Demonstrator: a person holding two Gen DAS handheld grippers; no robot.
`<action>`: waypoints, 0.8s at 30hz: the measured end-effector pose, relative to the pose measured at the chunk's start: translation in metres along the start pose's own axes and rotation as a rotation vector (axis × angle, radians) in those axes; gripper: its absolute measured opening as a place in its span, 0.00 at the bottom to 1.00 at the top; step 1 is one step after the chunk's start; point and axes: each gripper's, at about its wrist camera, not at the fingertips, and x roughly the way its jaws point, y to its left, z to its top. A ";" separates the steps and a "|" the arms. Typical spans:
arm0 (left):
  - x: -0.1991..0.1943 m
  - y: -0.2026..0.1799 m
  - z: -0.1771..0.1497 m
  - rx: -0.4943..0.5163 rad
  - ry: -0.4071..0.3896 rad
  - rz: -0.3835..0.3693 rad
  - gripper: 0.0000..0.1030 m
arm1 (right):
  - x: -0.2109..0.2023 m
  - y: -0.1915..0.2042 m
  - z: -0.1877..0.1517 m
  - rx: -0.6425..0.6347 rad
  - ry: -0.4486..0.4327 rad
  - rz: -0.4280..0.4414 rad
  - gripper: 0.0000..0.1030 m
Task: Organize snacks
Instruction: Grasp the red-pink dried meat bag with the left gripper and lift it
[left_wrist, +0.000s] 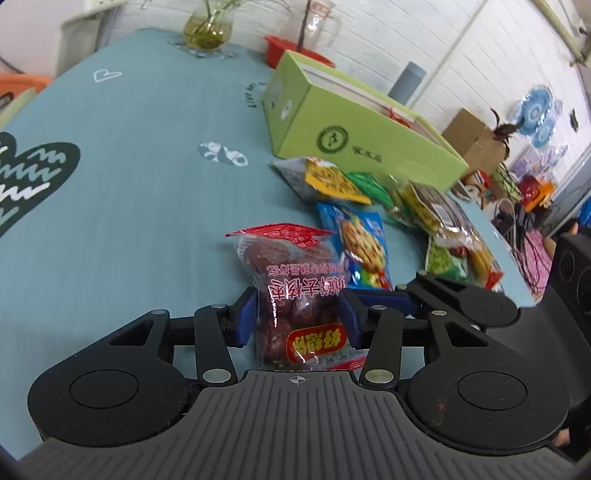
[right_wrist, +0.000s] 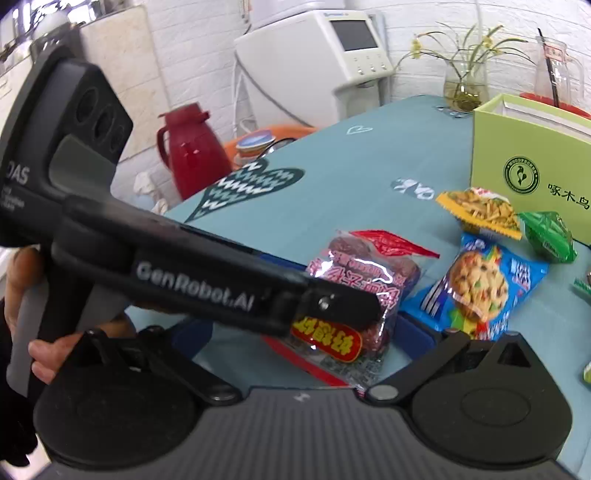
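Now left tool (left_wrist: 297, 314), angled down, pinches date pkt (left_wrist: 295, 295); right tool (right_wrist: 303, 332) wide.

The date packet (left_wrist: 295, 295) lies on the table (left_wrist: 129, 203), other snack packets (left_wrist: 365, 243) right, the box (left_wrist: 354, 125) behind them

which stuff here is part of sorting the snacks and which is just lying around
Job:
- date pack, in the left gripper
- blue cookie pack
- yellow snack pack
- green candy
- green box

Lying about:
- plant vase
- glass jug
- red flask
- cardboard box
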 end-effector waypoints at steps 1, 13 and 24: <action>-0.004 -0.004 -0.006 0.007 0.001 0.002 0.26 | -0.006 0.004 -0.005 -0.001 0.001 0.003 0.99; -0.017 -0.013 -0.023 -0.003 -0.031 0.081 0.39 | -0.018 0.007 -0.025 0.004 -0.029 -0.033 0.99; -0.019 -0.037 0.005 0.001 -0.061 0.023 0.06 | -0.047 -0.009 -0.006 -0.012 -0.143 -0.120 0.73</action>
